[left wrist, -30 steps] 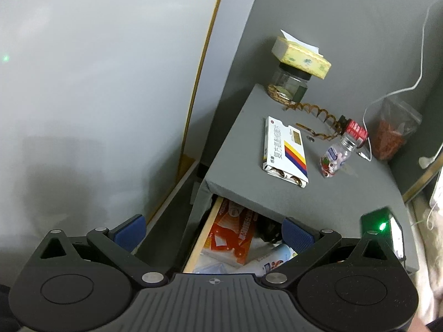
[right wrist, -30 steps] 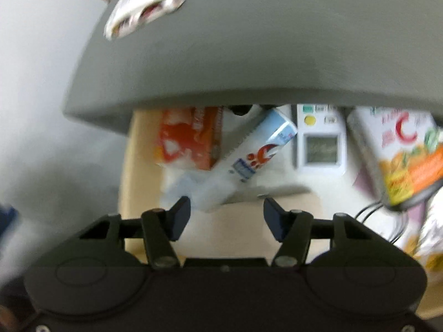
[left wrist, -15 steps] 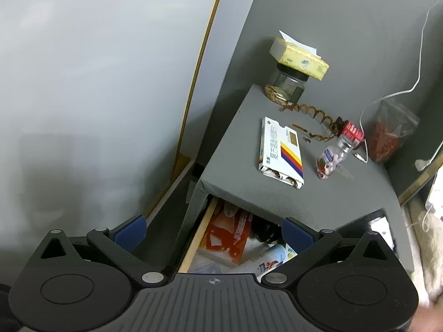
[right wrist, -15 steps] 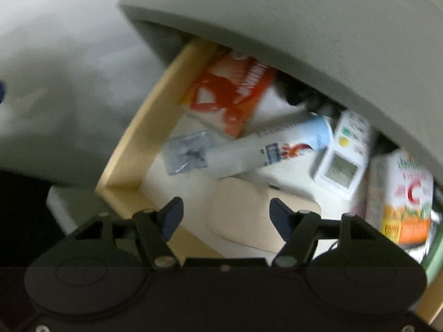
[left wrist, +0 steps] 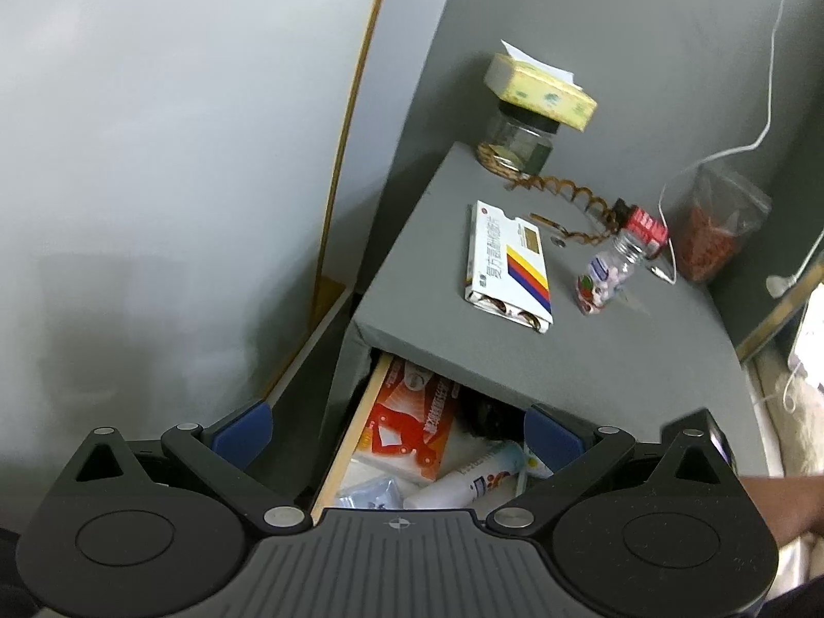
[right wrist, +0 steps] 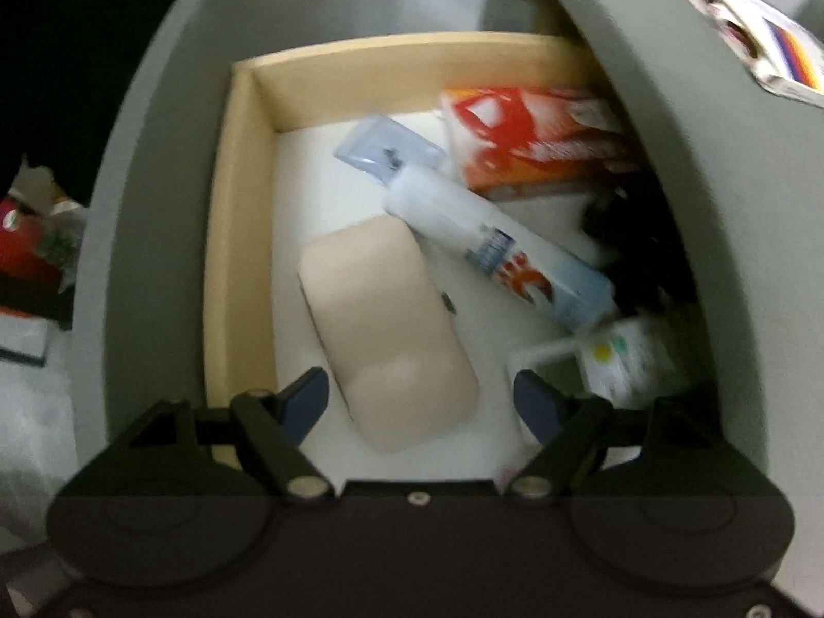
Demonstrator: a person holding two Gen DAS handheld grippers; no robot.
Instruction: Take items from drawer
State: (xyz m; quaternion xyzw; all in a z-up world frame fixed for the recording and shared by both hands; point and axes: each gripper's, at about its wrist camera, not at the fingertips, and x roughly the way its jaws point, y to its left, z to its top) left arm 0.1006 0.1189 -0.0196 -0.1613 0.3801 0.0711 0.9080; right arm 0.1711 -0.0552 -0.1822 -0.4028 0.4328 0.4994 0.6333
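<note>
The grey felt-covered nightstand (left wrist: 592, 360) is standing with its pale wooden drawer (right wrist: 237, 237) pulled out. Inside are lying an orange-and-white carton (right wrist: 535, 139), a beige rounded case (right wrist: 386, 335), a white cylindrical tube (right wrist: 494, 247) and a small clear plastic packet (right wrist: 386, 152). The right gripper (right wrist: 421, 401) is hovering spread apart over the case, gripping nothing. The left gripper (left wrist: 396, 435) is hanging released above the drawer's edge.
</note>
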